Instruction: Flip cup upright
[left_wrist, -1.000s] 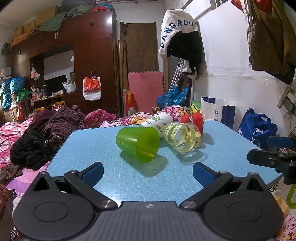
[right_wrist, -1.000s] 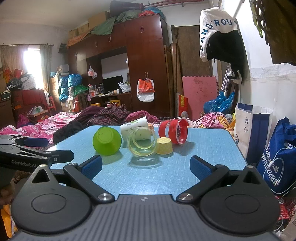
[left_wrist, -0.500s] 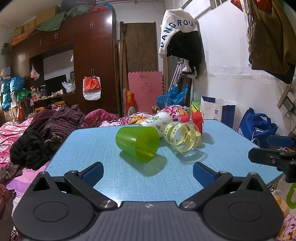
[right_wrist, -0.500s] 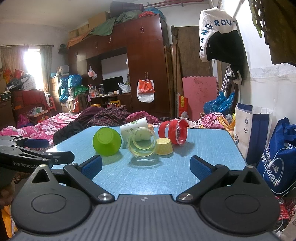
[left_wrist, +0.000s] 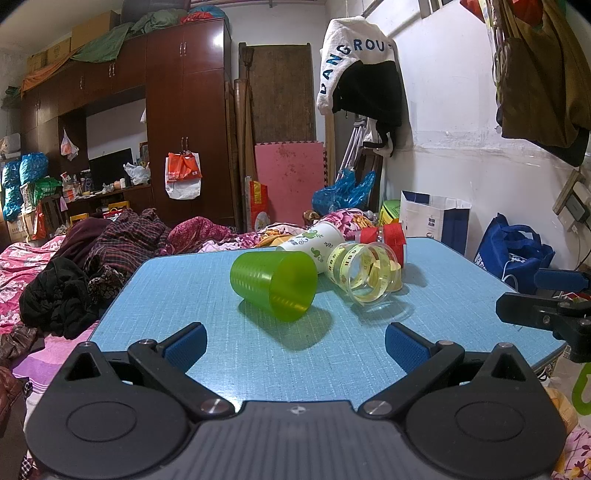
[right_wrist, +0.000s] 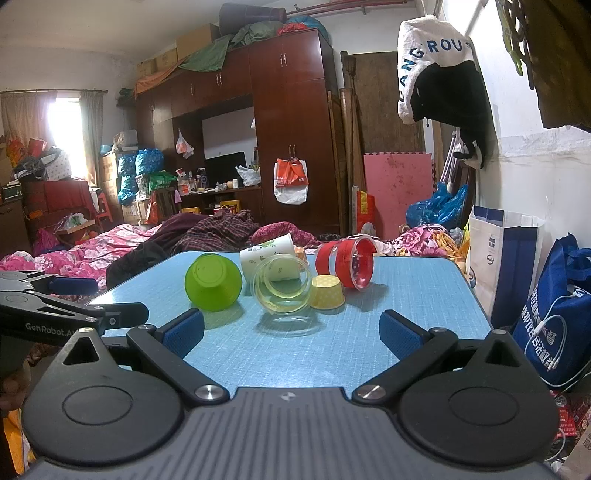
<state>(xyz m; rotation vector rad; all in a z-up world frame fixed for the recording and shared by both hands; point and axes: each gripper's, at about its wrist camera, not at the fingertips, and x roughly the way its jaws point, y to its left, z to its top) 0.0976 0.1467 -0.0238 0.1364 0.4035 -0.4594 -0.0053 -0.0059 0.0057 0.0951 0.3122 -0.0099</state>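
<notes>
Several cups lie tipped over on the blue table (left_wrist: 184, 288). A green plastic cup (left_wrist: 273, 286) lies on its side nearest my left gripper (left_wrist: 295, 341), which is open and empty just short of it. The green cup (right_wrist: 213, 282) shows its base in the right wrist view. A clear cup with yellow bands (left_wrist: 364, 275) (right_wrist: 284, 284), a white paper cup with green print (left_wrist: 308, 245) (right_wrist: 267, 258) and a red cup (left_wrist: 388, 238) (right_wrist: 349, 262) also lie on their sides. A small yellow cup (right_wrist: 327, 291) stands mouth down. My right gripper (right_wrist: 291, 332) is open and empty.
A bed with pink bedding and heaped clothes (left_wrist: 66, 273) runs along the table's left and far sides. Bags (right_wrist: 554, 310) stand on the floor to the right by the wall. The left gripper's fingers (right_wrist: 74, 310) reach in at the left of the right wrist view.
</notes>
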